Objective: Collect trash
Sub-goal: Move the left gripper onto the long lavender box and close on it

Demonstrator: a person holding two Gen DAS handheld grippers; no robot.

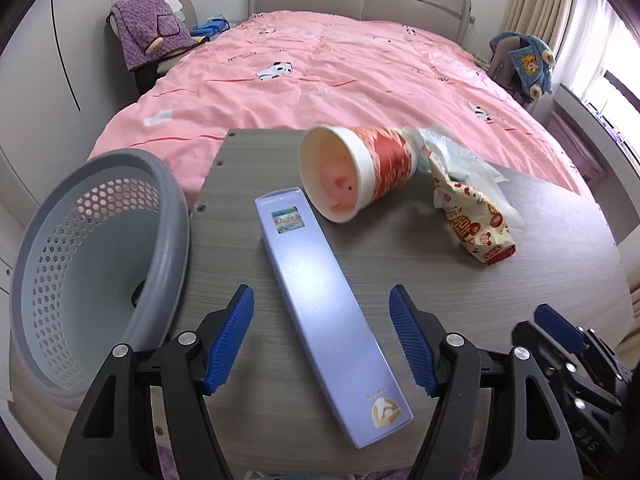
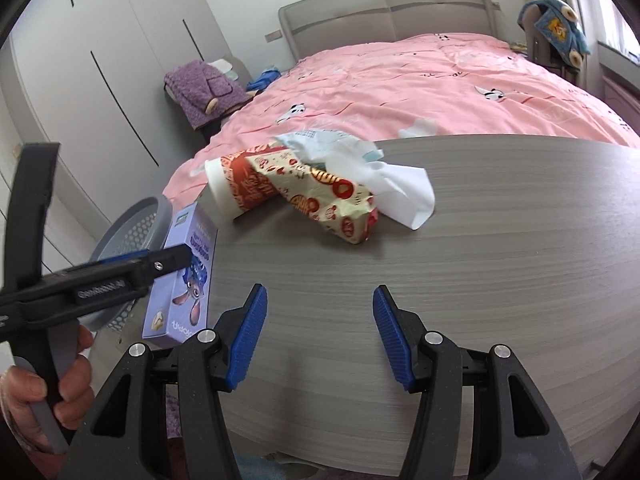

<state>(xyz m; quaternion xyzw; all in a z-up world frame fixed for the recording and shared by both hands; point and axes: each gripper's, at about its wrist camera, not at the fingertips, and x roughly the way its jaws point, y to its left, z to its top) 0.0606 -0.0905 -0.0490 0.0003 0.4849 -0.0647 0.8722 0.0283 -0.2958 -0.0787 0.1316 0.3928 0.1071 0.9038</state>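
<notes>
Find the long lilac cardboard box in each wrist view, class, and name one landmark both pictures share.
Left wrist view: the long lilac cardboard box lies flat on the grey wooden table, lower centre, running between the left gripper jaws.
Right wrist view: the box is at the lower left, at the table's edge, partly behind the left gripper.
Shared landmark: the tipped red-and-white paper cup.

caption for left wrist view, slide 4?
Open left claw straddles the purple box on the table, mesh basket alongside.
</notes>
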